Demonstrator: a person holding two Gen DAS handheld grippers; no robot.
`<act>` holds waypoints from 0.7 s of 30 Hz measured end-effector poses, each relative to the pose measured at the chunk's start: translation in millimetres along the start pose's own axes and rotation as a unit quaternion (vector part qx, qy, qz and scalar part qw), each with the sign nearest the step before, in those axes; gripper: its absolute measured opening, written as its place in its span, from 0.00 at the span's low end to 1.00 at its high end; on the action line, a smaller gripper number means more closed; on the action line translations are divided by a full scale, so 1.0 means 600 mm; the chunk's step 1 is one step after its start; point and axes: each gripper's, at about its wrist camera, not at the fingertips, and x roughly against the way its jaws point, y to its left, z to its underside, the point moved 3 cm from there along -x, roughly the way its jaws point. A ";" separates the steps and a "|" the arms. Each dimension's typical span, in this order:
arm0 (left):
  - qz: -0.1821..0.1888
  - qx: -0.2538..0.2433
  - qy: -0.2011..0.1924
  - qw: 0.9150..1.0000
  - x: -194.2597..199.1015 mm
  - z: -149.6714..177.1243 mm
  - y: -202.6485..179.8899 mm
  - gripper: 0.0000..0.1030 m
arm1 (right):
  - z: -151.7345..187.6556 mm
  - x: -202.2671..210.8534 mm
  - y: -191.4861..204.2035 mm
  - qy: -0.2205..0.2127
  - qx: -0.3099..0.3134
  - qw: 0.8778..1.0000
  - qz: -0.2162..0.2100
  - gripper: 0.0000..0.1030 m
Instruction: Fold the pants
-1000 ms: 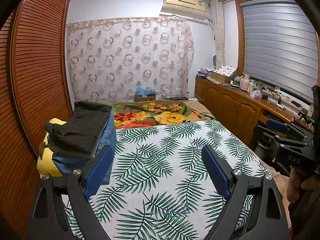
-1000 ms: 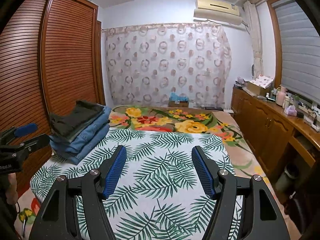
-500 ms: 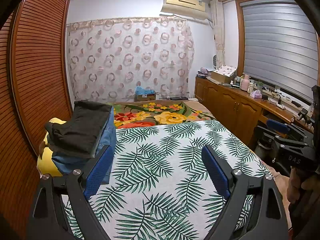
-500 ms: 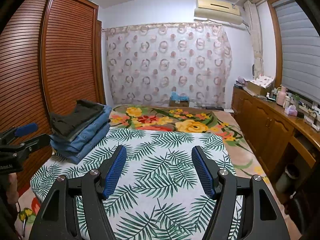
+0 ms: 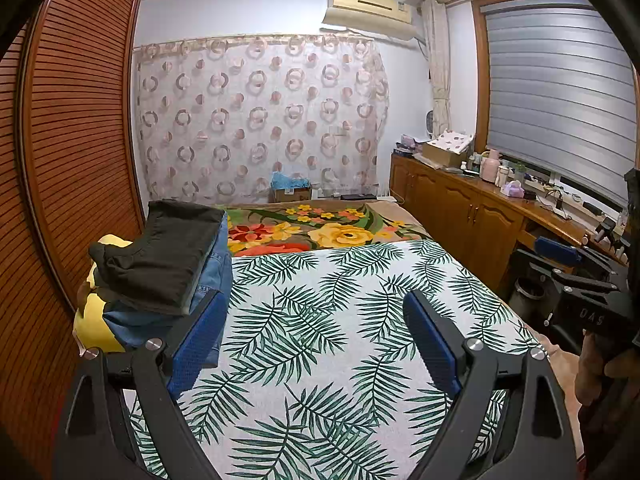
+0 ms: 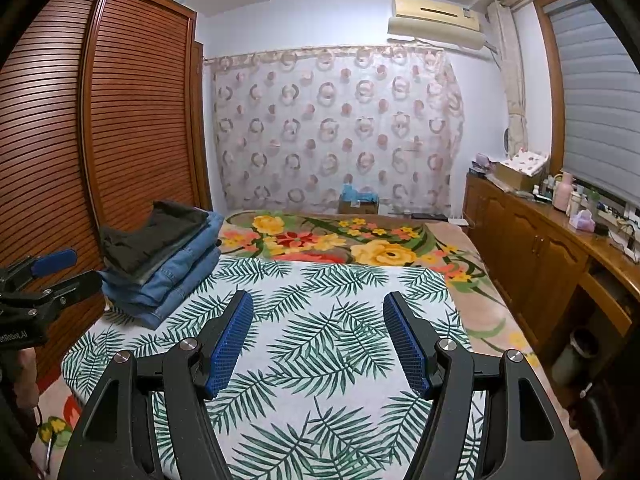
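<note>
A stack of folded pants lies at the bed's left edge: dark pants (image 5: 160, 256) on top of blue jeans (image 5: 212, 268). It also shows in the right wrist view, with the dark pants (image 6: 152, 236) above the jeans (image 6: 172, 280). My left gripper (image 5: 316, 320) is open and empty, held above the palm-leaf sheet (image 5: 340, 320) just right of the stack. My right gripper (image 6: 318, 320) is open and empty above the sheet (image 6: 320, 340) mid-bed. Each gripper appears at the edge of the other's view.
A yellow item (image 5: 94, 320) lies under the stack. A floral blanket (image 5: 320, 232) covers the far bed. A slatted wooden wardrobe (image 6: 120, 120) stands left; a wooden cabinet (image 5: 472, 216) with bottles runs along the right. A bin (image 6: 576, 356) stands below it.
</note>
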 end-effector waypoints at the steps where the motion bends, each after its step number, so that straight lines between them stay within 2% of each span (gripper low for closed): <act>1: 0.000 0.000 0.000 1.000 0.000 0.000 0.000 0.88 | 0.000 0.000 0.000 0.000 0.000 1.000 -0.001 0.67; 21: 0.000 0.001 0.000 1.000 0.000 0.000 0.001 0.88 | 0.002 -0.001 0.002 0.002 0.000 1.000 -0.001 0.67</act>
